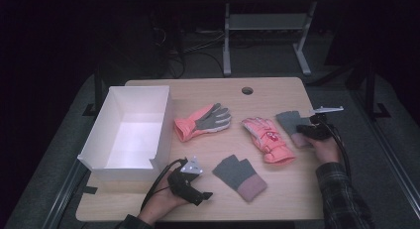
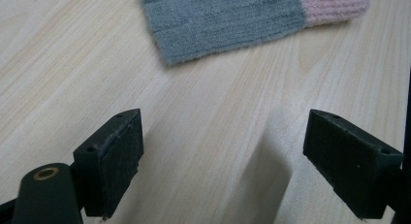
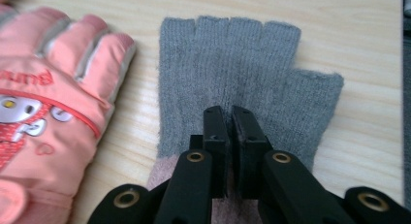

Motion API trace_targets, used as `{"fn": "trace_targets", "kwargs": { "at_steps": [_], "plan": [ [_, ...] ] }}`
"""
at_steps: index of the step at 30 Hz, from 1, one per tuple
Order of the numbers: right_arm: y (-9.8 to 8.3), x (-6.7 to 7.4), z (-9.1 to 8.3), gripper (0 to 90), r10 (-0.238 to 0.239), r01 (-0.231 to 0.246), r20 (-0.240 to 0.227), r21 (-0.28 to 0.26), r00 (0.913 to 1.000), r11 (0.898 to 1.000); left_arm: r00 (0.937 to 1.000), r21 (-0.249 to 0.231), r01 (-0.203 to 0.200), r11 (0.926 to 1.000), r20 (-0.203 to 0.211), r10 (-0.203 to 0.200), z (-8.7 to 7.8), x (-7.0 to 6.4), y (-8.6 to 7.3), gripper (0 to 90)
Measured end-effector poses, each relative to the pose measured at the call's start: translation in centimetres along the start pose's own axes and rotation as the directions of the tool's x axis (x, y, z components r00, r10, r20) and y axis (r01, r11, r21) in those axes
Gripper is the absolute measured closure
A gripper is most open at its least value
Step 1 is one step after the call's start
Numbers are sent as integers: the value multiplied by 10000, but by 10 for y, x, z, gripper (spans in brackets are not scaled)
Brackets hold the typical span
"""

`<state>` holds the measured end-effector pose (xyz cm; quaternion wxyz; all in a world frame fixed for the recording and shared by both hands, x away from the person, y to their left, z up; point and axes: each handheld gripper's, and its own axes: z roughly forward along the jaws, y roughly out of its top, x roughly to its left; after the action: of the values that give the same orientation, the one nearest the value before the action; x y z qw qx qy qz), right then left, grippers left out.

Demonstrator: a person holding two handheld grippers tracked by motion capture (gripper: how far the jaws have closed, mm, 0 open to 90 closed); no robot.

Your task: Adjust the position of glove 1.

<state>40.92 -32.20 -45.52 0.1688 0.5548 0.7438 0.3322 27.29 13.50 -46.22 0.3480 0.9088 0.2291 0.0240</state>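
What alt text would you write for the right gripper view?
The right gripper, jaws shut, pinches the middle of a grey fingerless glove lying flat on a wooden table. A pink padded glove lies beside it.

Left hand [image 1: 163, 201] enters from the bottom edge of the high view, wrapped around the left hand-held gripper [image 1: 207, 195], which points right and lies low over the surface. Its jaws stand wide apart with nothing between them. A black cable loops back from it toward the wrist.

Right forearm in a dark plaid sleeve [image 1: 341, 199] reaches forward along the right side. Right hand [image 1: 324, 147] grips the right hand-held gripper [image 3: 229, 118], angled down and left. Its jaws are pressed together, pinching a fold of the grey knit they rest on.
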Motion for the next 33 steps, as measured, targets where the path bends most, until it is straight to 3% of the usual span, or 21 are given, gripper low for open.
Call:
{"fn": "trace_targets", "kwargs": {
  "at_steps": [11,23,33],
  "plan": [
    [5,1,-34,859,102,-120,-355,-489,9993,9987,10000,8,58,10000,-38,-58,-1,2,0,141],
    [5,26,-57,858,-403,352,-786,-658,9961,9972,9999,-59,66,10000,-101,-67,-3,3,0,141],
    [1,50,-72,858,-600,490,-1578,-728,9856,9961,9998,-130,102,9999,-147,-104,-3,2,-1,141]
  ]
}}
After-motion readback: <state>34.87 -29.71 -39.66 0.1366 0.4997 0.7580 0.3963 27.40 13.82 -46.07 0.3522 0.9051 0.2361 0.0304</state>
